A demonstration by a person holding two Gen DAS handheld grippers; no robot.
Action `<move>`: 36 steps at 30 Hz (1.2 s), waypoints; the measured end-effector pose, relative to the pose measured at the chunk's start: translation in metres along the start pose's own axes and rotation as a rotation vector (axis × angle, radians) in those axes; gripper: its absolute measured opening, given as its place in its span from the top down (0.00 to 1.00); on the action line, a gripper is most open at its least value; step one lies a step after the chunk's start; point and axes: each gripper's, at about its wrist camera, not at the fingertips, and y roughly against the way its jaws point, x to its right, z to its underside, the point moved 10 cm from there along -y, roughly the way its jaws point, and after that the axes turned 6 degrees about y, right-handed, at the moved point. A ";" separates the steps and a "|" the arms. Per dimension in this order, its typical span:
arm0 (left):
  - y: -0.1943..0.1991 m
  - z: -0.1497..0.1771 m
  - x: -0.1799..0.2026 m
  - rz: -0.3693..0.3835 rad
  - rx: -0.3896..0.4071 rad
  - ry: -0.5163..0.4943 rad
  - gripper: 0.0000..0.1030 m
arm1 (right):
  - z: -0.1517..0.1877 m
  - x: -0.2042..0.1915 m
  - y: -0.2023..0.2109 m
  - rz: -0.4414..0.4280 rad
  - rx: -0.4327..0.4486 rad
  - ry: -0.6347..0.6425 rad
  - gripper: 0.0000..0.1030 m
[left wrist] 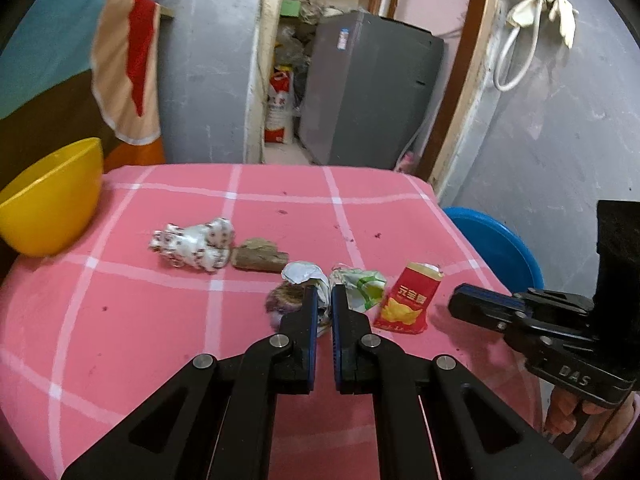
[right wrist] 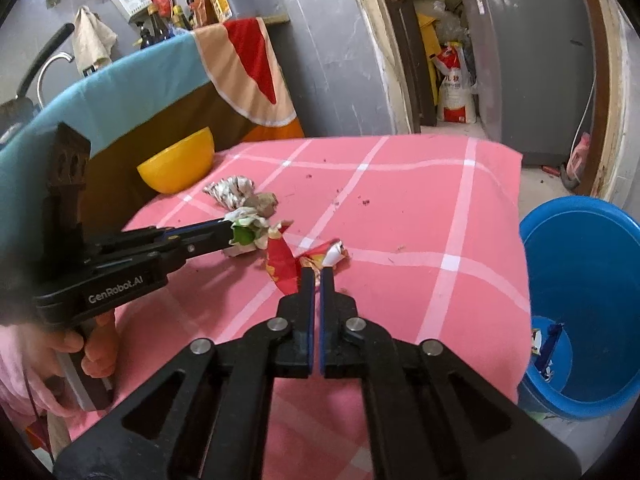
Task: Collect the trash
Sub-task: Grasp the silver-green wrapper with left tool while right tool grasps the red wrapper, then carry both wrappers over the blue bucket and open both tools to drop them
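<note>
On the pink checked tablecloth [left wrist: 160, 320] lies a row of trash. My left gripper [left wrist: 323, 294] is shut on a crumpled white-and-green wrapper [left wrist: 362, 286]; the right wrist view shows this wrapper [right wrist: 246, 232] pinched at the left gripper's tip [right wrist: 229, 236]. My right gripper [right wrist: 317, 276] is shut on a red chip packet [right wrist: 284, 264], which is creased between the pads. From the left wrist view the red packet [left wrist: 408, 300] sits just left of the right gripper [left wrist: 456, 303]. A white patterned wrapper [left wrist: 192, 246], a brown scrap [left wrist: 260, 256] and a purplish lump [left wrist: 284, 300] lie loose.
A yellow bowl [left wrist: 48, 200] stands at the table's far left corner. A blue bucket [right wrist: 592, 280] with some litter in it stands on the floor off the table's right edge. A grey appliance [left wrist: 368, 88] stands behind. A person's hand [right wrist: 96, 352] holds the left gripper.
</note>
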 end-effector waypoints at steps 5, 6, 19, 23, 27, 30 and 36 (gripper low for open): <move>0.013 -0.005 -0.007 -0.003 0.035 0.023 0.96 | -0.009 -0.015 0.008 -0.009 0.043 0.052 0.48; 0.014 -0.005 -0.008 -0.004 0.039 0.028 0.96 | -0.010 -0.017 0.007 -0.010 0.044 0.054 0.48; 0.024 -0.004 -0.017 -0.007 0.048 0.080 0.96 | -0.016 -0.024 -0.023 -0.001 -0.007 0.073 0.67; 0.025 -0.004 -0.011 0.003 0.061 0.092 0.96 | -0.015 -0.021 -0.015 0.016 0.016 0.076 0.68; 0.030 -0.012 0.003 0.019 0.099 0.086 0.96 | -0.024 -0.015 0.011 0.066 0.100 0.092 0.68; 0.035 -0.023 0.023 0.043 0.140 0.082 0.96 | -0.035 -0.010 0.041 0.121 0.193 0.115 0.68; 0.041 -0.050 0.074 0.104 0.231 0.038 0.96 | -0.056 0.012 0.104 0.257 0.381 0.138 0.68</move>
